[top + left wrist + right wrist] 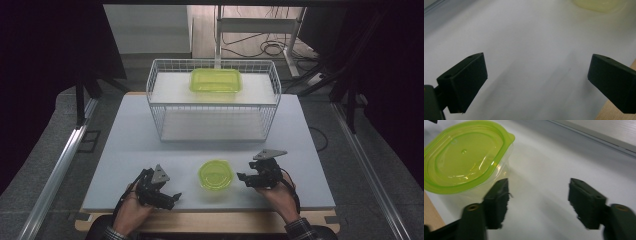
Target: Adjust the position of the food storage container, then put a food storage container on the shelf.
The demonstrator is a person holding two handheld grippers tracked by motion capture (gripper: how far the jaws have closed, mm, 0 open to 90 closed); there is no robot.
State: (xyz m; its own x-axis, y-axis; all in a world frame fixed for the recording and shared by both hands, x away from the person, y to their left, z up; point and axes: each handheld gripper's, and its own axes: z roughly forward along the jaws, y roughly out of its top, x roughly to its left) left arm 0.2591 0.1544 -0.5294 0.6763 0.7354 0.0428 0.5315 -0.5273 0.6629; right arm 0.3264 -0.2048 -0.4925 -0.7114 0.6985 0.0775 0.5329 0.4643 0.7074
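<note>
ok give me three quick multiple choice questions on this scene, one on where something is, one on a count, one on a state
1. Where is the rectangular green container?
A. on the upper shelf of the wire rack
B. between the two grippers
C. on the floor

2. How many green-lidded containers are in the high view?
A. one
B. two
C. four

3. How are the right gripper fingers?
A. shut on the round container
B. open, holding nothing
C. shut on nothing

Answers:
1 A, it sits on the rack's top shelf.
2 B, one rectangular, one round.
3 B, bare table shows between the spread fingers, with the container off to one side.
</note>
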